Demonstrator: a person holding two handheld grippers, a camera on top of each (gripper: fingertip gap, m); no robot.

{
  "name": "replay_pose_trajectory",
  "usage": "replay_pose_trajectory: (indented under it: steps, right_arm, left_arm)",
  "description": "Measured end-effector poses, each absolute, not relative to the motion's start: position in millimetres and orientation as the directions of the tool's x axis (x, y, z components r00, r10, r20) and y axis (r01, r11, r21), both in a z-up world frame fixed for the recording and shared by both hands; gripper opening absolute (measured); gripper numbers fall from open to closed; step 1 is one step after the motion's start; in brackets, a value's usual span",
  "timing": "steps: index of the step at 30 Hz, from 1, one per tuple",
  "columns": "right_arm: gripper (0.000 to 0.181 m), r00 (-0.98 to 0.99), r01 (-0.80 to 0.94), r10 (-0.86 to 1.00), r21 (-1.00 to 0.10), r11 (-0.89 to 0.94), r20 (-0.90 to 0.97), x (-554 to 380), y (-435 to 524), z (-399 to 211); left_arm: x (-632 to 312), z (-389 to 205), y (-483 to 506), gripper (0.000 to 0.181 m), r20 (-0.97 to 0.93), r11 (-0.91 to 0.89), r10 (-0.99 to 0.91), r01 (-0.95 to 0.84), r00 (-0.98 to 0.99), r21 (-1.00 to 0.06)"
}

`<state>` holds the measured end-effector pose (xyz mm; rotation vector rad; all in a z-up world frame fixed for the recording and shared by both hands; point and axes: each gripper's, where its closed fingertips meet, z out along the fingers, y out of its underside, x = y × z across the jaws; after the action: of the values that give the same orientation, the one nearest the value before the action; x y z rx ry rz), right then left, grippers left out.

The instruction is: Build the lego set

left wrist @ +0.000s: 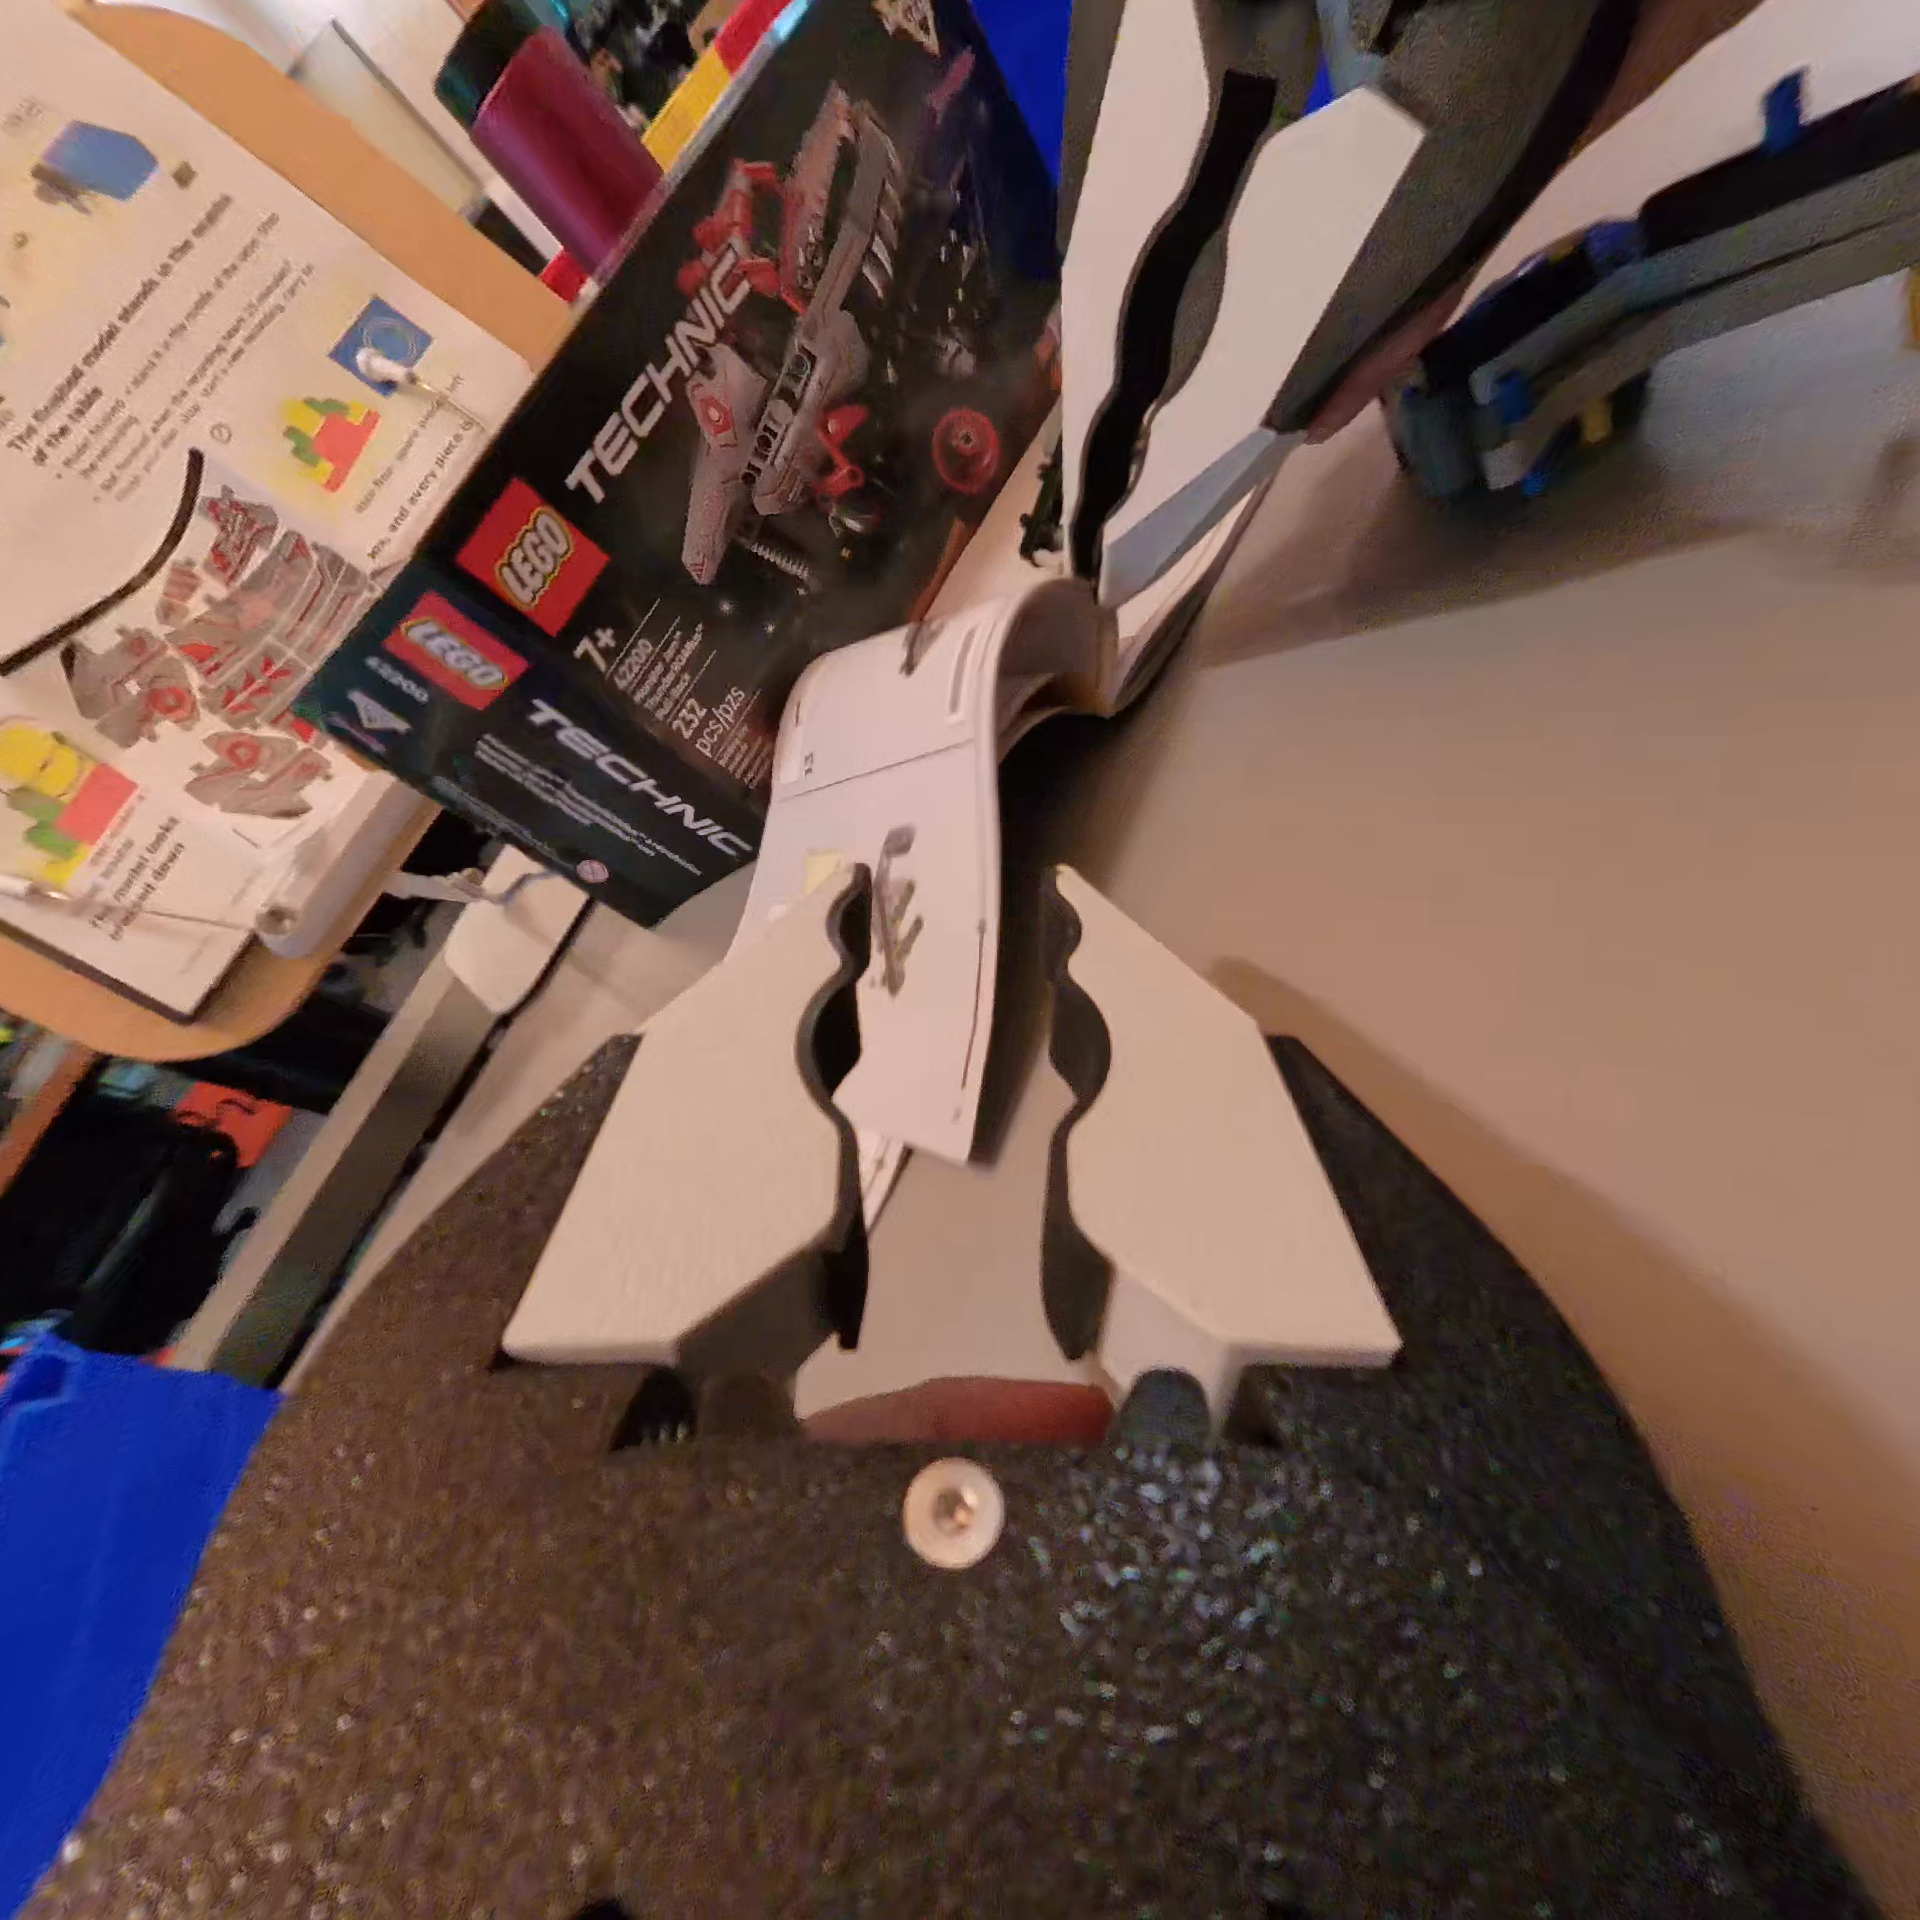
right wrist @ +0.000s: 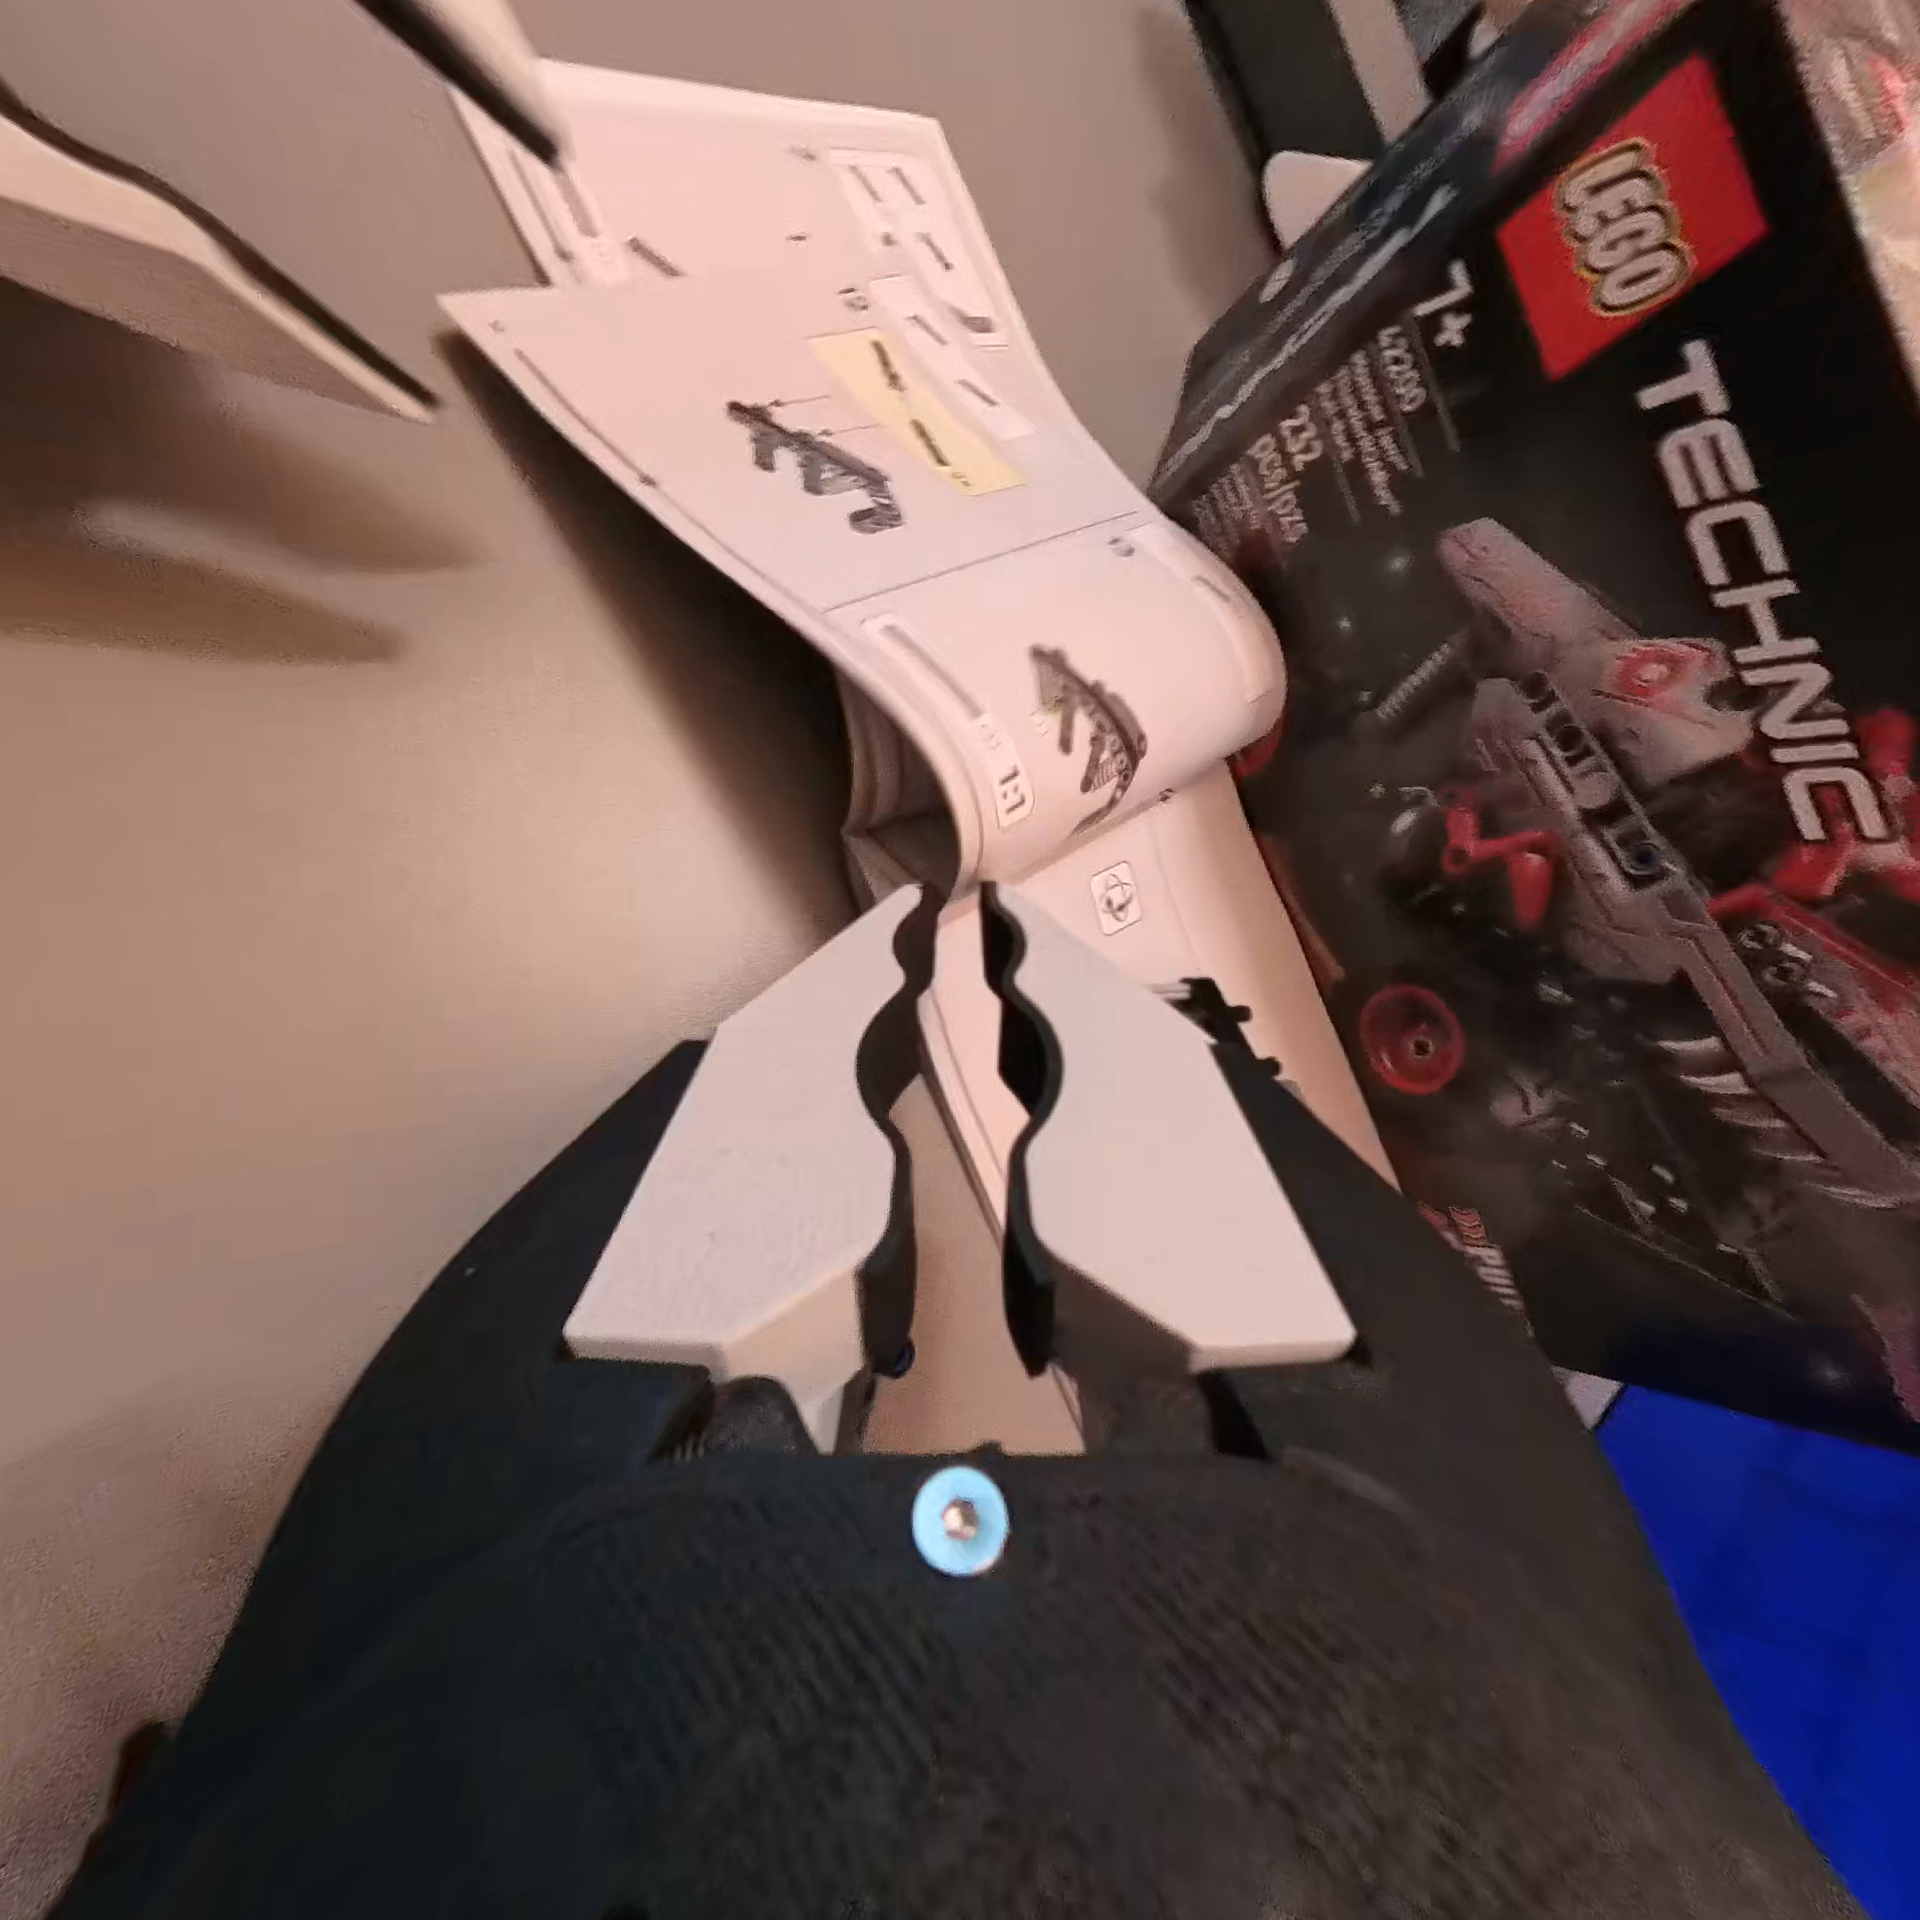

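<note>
The open instruction booklet (left wrist: pixel 894 727) lies on the beige table (left wrist: pixel 1558 831), with one page curled up off it. My left gripper (left wrist: pixel 961 883) is open, and the loose end of that lifted page hangs between its white fingers, against the left pad. My right gripper (right wrist: pixel 954 902) is nearly closed, its tips at the booklet's (right wrist: pixel 935 468) lower edge by the spine, apparently pinching pages. It also shows in the left wrist view (left wrist: pixel 1091 561), at the booklet's far side. A small black Lego assembly (right wrist: pixel 1216 1008) lies beside the booklet.
The dark Lego box (left wrist: pixel 727 416) stands tilted just behind the booklet, and also shows in the right wrist view (right wrist: pixel 1610 727). A printed sheet on a wooden board (left wrist: pixel 208 416) is at the left. A blue bag (left wrist: pixel 104 1558) hangs below the table edge. A blue-and-grey object (left wrist: pixel 1558 364) sits at the far right. Spacing between my two grippers at the tips: around 10 cm.
</note>
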<state>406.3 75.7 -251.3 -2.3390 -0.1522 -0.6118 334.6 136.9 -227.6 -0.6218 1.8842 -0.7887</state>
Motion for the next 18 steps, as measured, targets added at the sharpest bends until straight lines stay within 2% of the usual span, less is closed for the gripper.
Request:
replay_pose_trajectory:
  steps: [4, 10, 14, 18]
  right_arm:
    - [0.0, 0.906, 0.194, -0.125, -0.658, -0.728, 0.406, 403.2, 79.2, -251.3]
    - [0.0, 0.956, -0.082, -0.269, -0.781, -0.62, 0.113, 398.5, 77.1, -242.8]
    - [0.0, 0.963, -0.108, -0.26, -0.79, -0.604, 0.067, 388.0, 74.0, -237.8]
    - [0.0, 0.967, -0.124, -0.253, -0.806, -0.579, 0.033, 377.8, 73.6, -231.3]
  left_arm:
    - [354.4, -224.8, 124.7, 0.031, -0.676, 0.744, -0.65, -0.11, -0.346, -0.659]
    - [377.1, -230.9, 107.3, 0.028, -0.754, 0.812, -0.58, -0.135, -0.309, -0.568]
    - [375.2, -222.0, 98.1, 0.026, -0.744, 0.796, -0.599, -0.119, -0.297, -0.593]
    - [369.6, -217.1, 99.2, 0.021, -0.812, 0.856, -0.516, -0.119, -0.272, -0.504]
